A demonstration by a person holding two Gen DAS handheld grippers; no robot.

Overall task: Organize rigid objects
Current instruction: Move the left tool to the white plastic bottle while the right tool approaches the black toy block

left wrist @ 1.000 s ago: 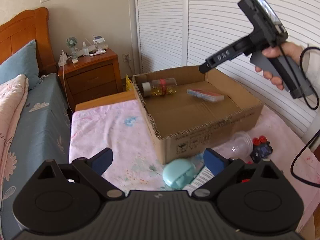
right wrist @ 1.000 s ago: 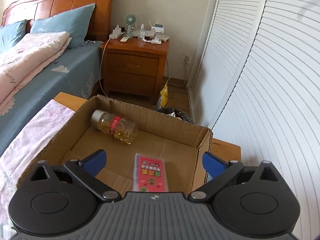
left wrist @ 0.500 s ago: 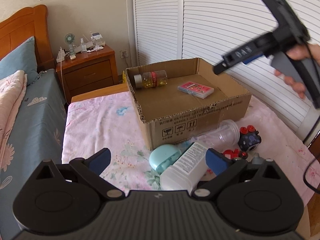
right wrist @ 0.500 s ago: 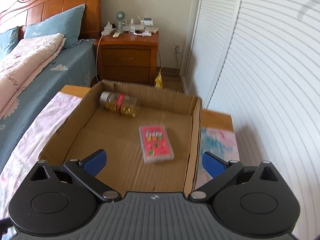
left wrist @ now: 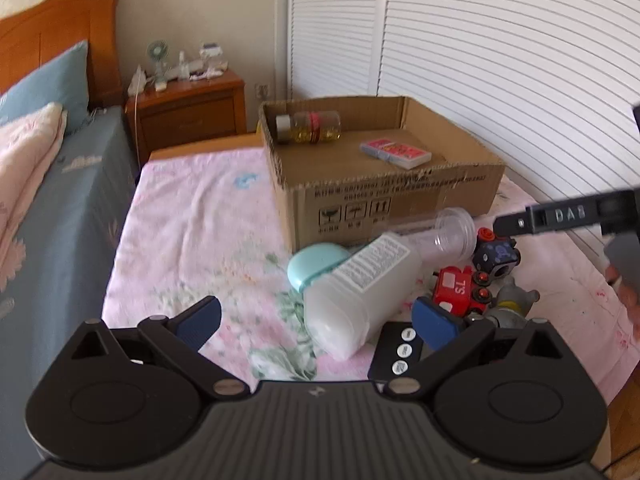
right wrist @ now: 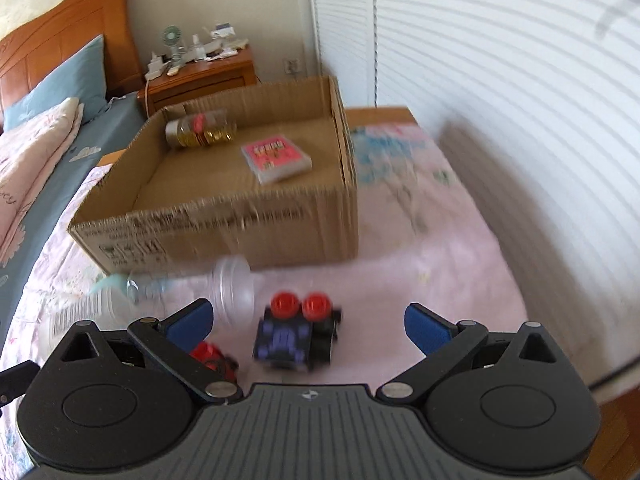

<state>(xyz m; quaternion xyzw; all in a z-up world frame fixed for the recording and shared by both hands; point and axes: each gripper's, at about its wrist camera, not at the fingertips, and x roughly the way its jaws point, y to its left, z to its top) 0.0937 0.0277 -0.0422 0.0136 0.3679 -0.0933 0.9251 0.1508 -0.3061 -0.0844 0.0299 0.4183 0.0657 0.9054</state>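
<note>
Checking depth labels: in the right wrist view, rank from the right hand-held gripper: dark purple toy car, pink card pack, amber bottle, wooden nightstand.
1. Dark purple toy car with red knobs: on the cloth between the open pads of the right hand-held gripper.
2. Pink card pack: box floor, mid-right.
3. Amber bottle: lying at the box's back left.
4. Wooden nightstand: beyond the box.

box (left wrist: 384,196): on the cloth-covered table (left wrist: 192,232), far half, approx 12 o'clock in left wrist view
in box: bottle (left wrist: 308,127) lying at far-left corner; card pack (left wrist: 396,153) to its 4 o'clock
before box: cup (left wrist: 452,232) on its side, touching front wall
white bottle (left wrist: 360,292): lying at 7 o'clock of cup
round case (left wrist: 316,264): left of white bottle, touching
toy car (right wrist: 294,330): at 4 o'clock of cup
nightstand (left wrist: 188,112): behind table, 10 o'clock of box
bed (left wrist: 48,184): left of table
</note>
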